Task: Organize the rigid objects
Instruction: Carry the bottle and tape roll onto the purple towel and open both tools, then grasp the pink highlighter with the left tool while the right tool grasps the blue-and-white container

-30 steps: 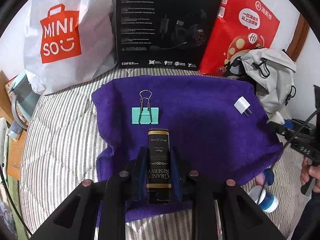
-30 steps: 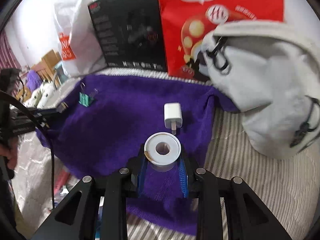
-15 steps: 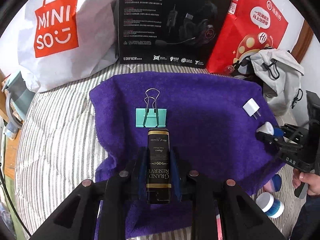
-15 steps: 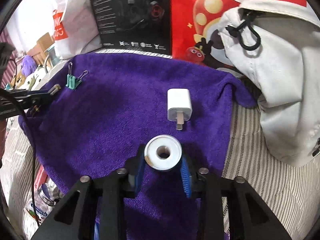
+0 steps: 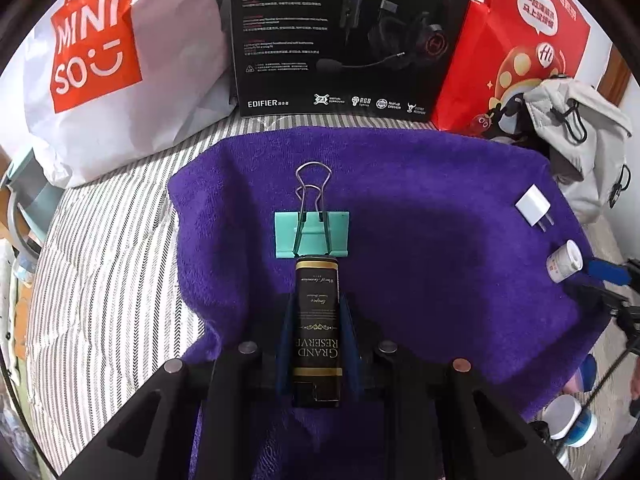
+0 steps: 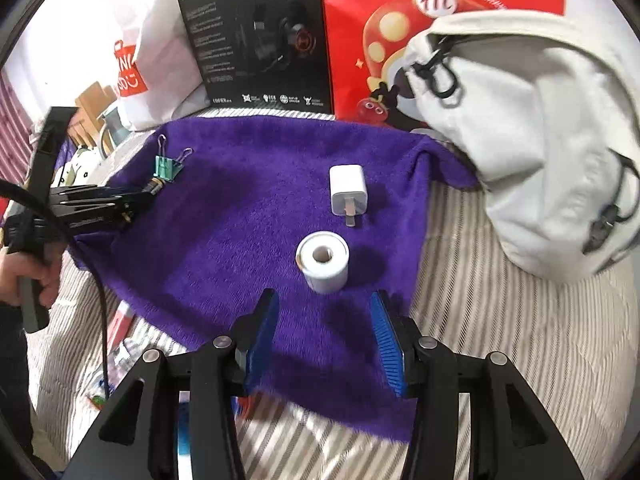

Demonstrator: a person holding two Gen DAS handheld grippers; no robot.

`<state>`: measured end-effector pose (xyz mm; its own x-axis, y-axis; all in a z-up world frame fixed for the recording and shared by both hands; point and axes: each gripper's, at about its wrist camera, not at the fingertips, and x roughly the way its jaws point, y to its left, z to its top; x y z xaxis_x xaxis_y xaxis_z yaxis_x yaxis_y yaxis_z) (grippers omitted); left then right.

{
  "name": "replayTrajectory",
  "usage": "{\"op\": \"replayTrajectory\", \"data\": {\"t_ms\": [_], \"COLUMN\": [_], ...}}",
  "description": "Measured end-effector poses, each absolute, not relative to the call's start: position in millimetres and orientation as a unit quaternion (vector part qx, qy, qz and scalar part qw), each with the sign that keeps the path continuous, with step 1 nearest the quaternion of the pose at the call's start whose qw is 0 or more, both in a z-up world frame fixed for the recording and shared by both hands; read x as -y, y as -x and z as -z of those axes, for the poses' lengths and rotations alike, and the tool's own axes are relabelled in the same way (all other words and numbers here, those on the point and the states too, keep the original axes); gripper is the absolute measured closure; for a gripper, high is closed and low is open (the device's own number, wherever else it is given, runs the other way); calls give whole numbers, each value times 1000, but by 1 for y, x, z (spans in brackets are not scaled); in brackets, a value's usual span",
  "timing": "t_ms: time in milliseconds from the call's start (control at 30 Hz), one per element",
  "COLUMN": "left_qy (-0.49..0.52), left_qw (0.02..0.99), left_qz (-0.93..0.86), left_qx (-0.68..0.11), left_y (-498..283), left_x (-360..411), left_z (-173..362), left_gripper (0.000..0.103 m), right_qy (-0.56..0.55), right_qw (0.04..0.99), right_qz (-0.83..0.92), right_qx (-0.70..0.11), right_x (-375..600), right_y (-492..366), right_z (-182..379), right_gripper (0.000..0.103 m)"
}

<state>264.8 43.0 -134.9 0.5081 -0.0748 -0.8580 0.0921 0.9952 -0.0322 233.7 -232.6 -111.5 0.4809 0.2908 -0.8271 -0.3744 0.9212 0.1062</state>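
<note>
The left hand-held gripper (image 5: 318, 330) is clenched on a slim black box with gold lettering (image 5: 317, 328), gripping it along its long sides with the far end sticking out past the blue pads. That far end sits right at the near edge of a teal binder clip (image 5: 311, 233), which lies flat on a purple towel (image 5: 420, 264) spread over a striped bed (image 5: 104, 264); whether box and clip actually touch cannot be told.

The right hand-held gripper (image 6: 326, 334) is released, its blue pads spread wide, just near of a small white roll (image 6: 323, 261). The roll rests on the towel, its hollow end facing the camera, free of both pads. Just beyond it lies a white plug adapter (image 6: 347, 191), prongs pointing toward the roll, with a narrow gap between them.

At the far edge of the bed stand a white shopping bag (image 5: 108, 64), a black headset box (image 5: 344, 36) and a red bag (image 5: 516, 52), with a grey fabric bag (image 6: 540, 136) slumped at the right.
</note>
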Motion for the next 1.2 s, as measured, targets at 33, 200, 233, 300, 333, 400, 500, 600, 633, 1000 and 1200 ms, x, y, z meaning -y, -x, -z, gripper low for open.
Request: {"op": "replayTrajectory", "data": {"t_ms": [33, 200, 233, 300, 333, 400, 500, 600, 633, 1000, 1200], "left_qy": [-15, -33, -30, -23, -21, -23, -37, -25, -27, -5, -12], "left_qw": [868, 871, 871, 872, 871, 871, 872, 869, 867, 881, 874], "left_qz": [47, 40, 39, 40, 44, 51, 42, 49, 50, 57, 64], "left_qx": [-494, -489, -488, -488, -488, -488, -486, -492, -495, -470, -481], "left_y": [-265, -263, -262, -260, -258, -254, -250, -247, -246, -176, -135], "left_x": [-41, -33, -33, -34, -33, -29, -22, -24, -23, -25, -11], "left_z": [135, 137, 137, 138, 138, 139, 140, 140, 140, 94, 103], "left_gripper": [80, 80, 79, 74, 67, 57, 52, 43, 41, 38, 38], "right_qy": [39, -14, -19, -24, -25, -26, -29, -34, -35, -44, -54], "right_qw": [860, 859, 859, 860, 860, 860, 859, 860, 861, 866, 865], "right_qz": [-194, -211, -213, -214, -213, -210, -207, -203, -202, -189, -191], "right_qx": [-471, -466, -464, -463, -464, -465, -467, -467, -466, -460, -461], "right_x": [235, 247, 248, 250, 250, 251, 254, 259, 260, 264, 262], "right_y": [-230, -208, -204, -195, -192, -186, -176, -166, -164, -133, -116], "right_z": [109, 97, 95, 92, 91, 90, 88, 85, 84, 77, 82], "right_gripper": [54, 54, 54, 52, 52, 52, 52, 52, 51, 51, 51]}}
